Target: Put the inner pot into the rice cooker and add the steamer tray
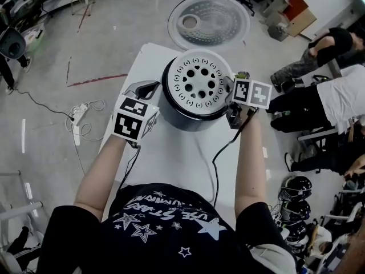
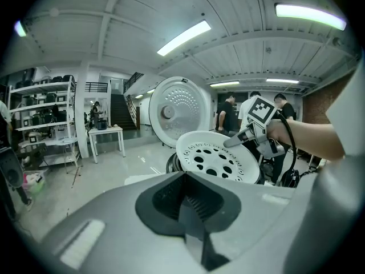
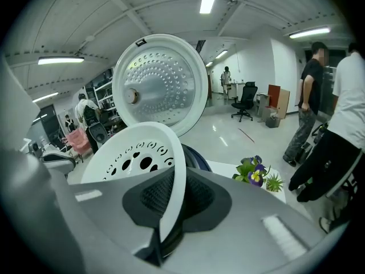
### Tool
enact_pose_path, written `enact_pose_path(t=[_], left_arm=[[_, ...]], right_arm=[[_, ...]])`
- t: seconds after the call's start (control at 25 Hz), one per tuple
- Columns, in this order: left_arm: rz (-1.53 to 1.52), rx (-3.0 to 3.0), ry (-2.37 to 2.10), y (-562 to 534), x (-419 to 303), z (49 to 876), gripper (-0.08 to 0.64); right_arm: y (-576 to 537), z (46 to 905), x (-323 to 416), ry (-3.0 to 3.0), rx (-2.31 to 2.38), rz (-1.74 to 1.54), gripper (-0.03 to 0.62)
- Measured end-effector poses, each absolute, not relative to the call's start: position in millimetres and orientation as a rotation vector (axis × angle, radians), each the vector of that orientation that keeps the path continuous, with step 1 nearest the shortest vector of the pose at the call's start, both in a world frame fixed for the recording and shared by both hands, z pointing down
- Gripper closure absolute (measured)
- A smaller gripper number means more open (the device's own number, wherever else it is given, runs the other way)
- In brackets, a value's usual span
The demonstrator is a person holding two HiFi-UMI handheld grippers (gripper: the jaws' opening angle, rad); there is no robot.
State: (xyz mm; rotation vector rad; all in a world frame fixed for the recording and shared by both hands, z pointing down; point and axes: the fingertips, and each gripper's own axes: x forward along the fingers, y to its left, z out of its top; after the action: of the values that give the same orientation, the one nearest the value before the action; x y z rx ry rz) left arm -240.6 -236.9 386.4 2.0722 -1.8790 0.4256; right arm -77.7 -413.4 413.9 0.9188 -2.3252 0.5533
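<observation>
Right gripper (image 3: 170,210) has its 2 jaws pinched tight on the rim of the white steamer tray (image 1: 198,84), tray over the rice cooker (image 1: 185,119) just ahead, while left gripper (image 2: 191,213) hangs beside it, jaws together, empty.

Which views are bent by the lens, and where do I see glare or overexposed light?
Left gripper view and right gripper view: strong fisheye, ceiling beams curve, corners go black. Left gripper view: the ceiling lamp is burnt white. Right gripper view: the metal lid shows bright reflections. Head view: even light, faint shadows on the table.
</observation>
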Motion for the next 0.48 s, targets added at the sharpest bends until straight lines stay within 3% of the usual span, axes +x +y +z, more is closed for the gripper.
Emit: enact_pose_path(t=[0.48], left_arm=[[0.436, 2.086, -1.837, -240.7, -241.5, 391.6, 0.551]], right_arm=[[-413.2, 419.4, -78.1, -2.266, 1.0, 0.391, 0.488]])
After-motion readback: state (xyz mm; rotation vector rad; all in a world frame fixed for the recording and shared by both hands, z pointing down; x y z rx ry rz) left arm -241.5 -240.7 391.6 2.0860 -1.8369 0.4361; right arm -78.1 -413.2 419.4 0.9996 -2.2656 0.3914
